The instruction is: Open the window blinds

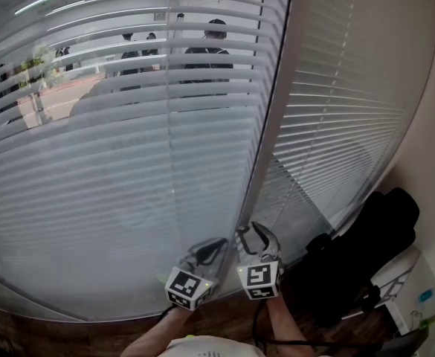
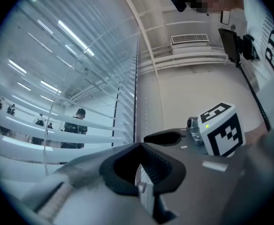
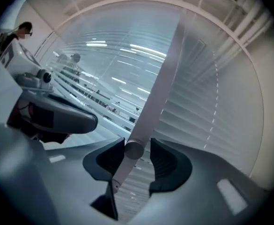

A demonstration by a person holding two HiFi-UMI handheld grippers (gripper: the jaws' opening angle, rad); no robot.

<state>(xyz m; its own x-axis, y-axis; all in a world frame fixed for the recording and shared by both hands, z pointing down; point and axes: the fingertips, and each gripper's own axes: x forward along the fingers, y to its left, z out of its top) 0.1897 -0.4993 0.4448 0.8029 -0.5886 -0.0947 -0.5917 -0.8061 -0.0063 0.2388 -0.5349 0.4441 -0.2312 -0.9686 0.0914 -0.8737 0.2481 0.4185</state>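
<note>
Where the right tongs (image 3: 137, 142) stand apart, a smooth pale rod (image 3: 133, 150) with a round knob sits between their black ribbed pads, close against one. The left tongs (image 2: 139, 145) are closed tip to tip. Just ahead hang the blinds (image 1: 113, 162), thin flat horizontal slats with gaps between.

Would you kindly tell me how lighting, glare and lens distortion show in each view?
Head view: the lens bows the white slatted window blinds and the pale vertical window frame; the lower right corner is murky. Left gripper view: bright ceiling-light reflections streak across the blinds, and the grey left tool is soft close up. Right gripper view: dark vignetted corners.
</note>
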